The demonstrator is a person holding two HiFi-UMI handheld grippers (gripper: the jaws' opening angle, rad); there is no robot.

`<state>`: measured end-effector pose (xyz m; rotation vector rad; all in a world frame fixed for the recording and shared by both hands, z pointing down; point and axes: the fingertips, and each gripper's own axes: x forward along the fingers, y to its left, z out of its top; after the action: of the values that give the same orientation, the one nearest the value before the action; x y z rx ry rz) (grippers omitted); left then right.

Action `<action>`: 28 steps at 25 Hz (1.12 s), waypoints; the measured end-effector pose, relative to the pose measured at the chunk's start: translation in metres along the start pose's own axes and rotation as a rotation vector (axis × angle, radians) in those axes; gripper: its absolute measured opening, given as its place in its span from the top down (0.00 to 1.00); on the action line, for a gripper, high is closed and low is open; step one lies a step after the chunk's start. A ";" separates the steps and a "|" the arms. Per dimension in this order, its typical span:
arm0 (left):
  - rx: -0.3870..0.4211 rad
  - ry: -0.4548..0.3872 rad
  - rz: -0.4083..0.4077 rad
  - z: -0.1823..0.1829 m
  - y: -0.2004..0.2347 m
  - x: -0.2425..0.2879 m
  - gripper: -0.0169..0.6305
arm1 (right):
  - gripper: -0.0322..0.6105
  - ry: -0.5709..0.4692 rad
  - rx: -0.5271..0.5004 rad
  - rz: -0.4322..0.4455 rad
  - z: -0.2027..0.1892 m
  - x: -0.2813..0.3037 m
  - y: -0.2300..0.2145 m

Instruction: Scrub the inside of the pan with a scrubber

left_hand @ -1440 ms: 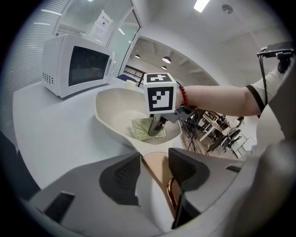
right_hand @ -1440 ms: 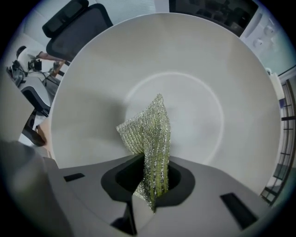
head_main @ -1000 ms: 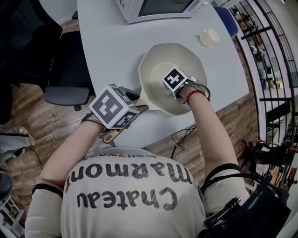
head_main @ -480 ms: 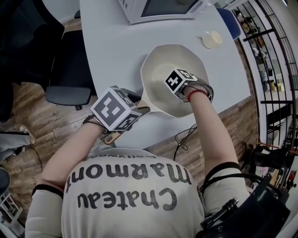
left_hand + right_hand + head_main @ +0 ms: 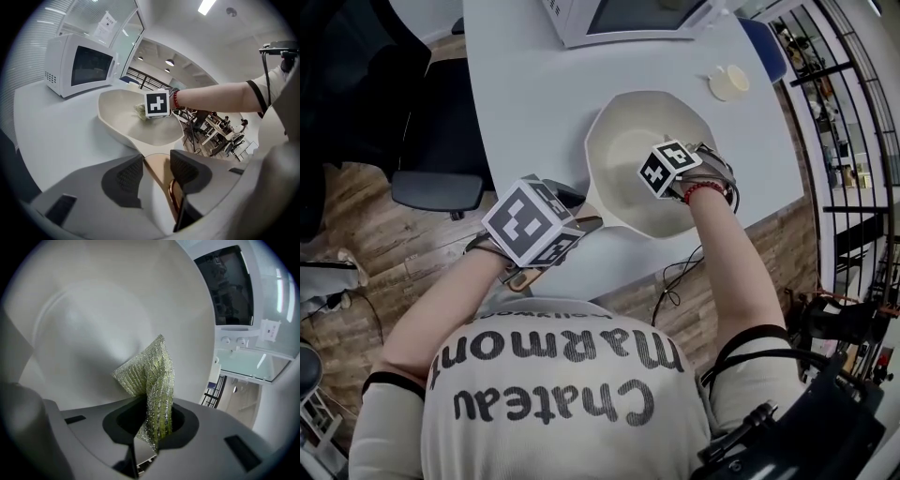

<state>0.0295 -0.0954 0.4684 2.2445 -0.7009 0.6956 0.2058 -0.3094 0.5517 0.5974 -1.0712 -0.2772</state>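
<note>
A cream pan (image 5: 623,141) sits on the white table (image 5: 525,103), its wooden handle (image 5: 159,171) pointing toward me. My left gripper (image 5: 579,214) is shut on that handle, a pad on each side of it (image 5: 152,161). My right gripper (image 5: 664,183) is down inside the pan near its right wall, under its marker cube. In the right gripper view it (image 5: 150,420) is shut on a folded green and silver scrubber (image 5: 150,376), whose tip lies against the pan's inner floor (image 5: 93,333). The left gripper view shows the scrubber (image 5: 139,110) beside the cube.
A white microwave (image 5: 628,19) stands at the table's far edge. A small cream cup (image 5: 728,82) sits at the far right. A black chair (image 5: 441,141) is left of the table. Cables (image 5: 675,277) hang below the near table edge.
My right gripper has slid a little to the right inside the pan and turned with the scrubber. The left gripper keeps its hold on the handle.
</note>
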 end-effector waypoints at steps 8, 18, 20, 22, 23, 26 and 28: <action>-0.004 -0.007 0.010 0.000 0.000 0.000 0.67 | 0.85 -0.157 0.119 -0.190 -0.004 -0.018 -0.051; -0.021 -0.010 0.014 0.001 0.001 0.002 0.67 | 0.85 -0.504 0.396 0.325 0.026 -0.084 -0.020; -0.025 -0.013 0.012 0.001 0.001 0.001 0.67 | 0.85 -0.616 0.553 0.748 0.046 -0.129 0.016; -0.027 -0.014 0.007 0.001 0.000 0.001 0.67 | 0.85 -0.645 0.588 1.113 0.059 -0.172 0.049; -0.028 -0.015 0.004 0.001 0.000 0.001 0.67 | 0.85 -0.642 0.576 1.243 0.062 -0.189 0.063; -0.032 -0.020 -0.001 0.002 0.000 0.000 0.67 | 0.85 -0.600 0.519 1.449 0.065 -0.215 0.091; -0.031 -0.024 -0.002 0.002 0.001 0.000 0.67 | 0.85 -0.555 0.480 1.501 0.063 -0.218 0.107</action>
<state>0.0295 -0.0972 0.4676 2.2280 -0.7165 0.6537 0.0414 -0.1370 0.4747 -0.0146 -1.8558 1.2133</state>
